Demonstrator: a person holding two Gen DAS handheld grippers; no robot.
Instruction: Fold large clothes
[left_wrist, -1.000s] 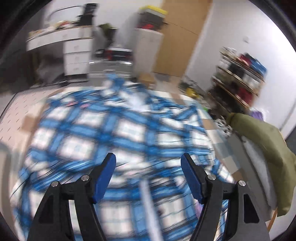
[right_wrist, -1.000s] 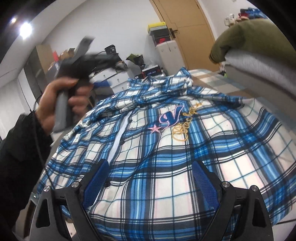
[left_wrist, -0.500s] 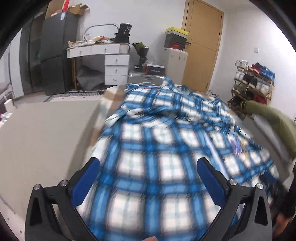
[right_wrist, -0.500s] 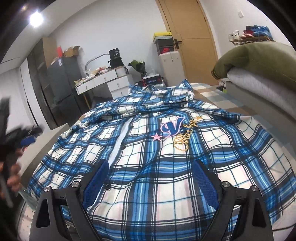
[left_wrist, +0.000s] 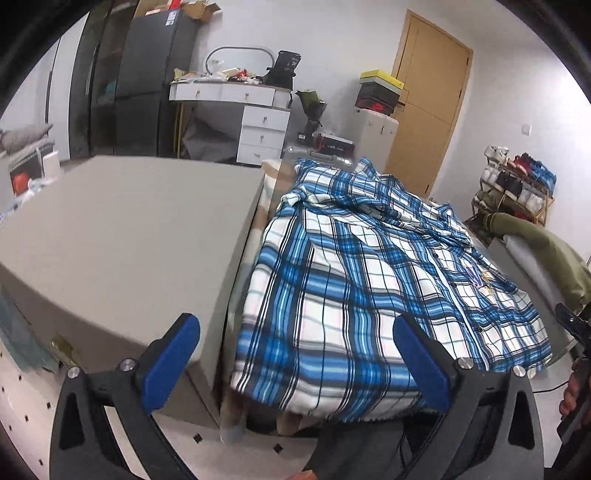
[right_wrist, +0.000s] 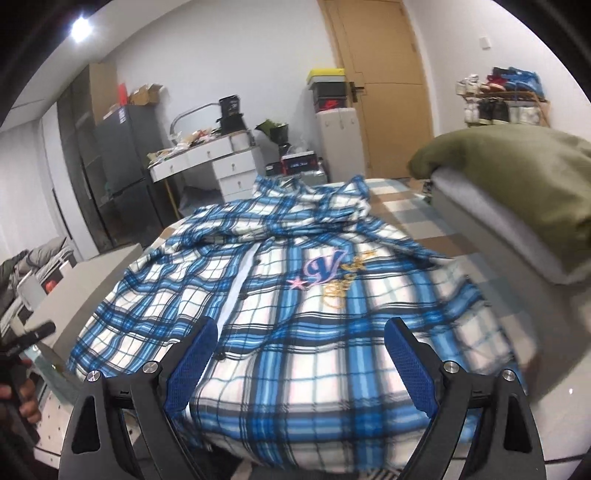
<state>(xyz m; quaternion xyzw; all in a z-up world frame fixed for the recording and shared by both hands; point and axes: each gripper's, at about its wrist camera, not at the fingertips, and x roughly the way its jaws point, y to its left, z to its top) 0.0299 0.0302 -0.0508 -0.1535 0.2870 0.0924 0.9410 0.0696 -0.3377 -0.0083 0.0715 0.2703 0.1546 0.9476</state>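
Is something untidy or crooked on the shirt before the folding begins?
Yes. The plaid shirt lies face up and buttoned, but its collar end is bunched and creased, not spread flat. Its near hem hangs over the table edge.

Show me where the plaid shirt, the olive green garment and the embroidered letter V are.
plaid shirt (left_wrist: 351, 295), left wrist view, front panel.
olive green garment (right_wrist: 517, 173), right wrist view, top fold.
embroidered letter V (right_wrist: 325, 266), right wrist view, its middle.

The shirt (right_wrist: 295, 314) lies spread on the counter (right_wrist: 402, 214) before me. A box (left_wrist: 122, 236) sits just left of it, folded clothes (right_wrist: 517, 192) to its right.
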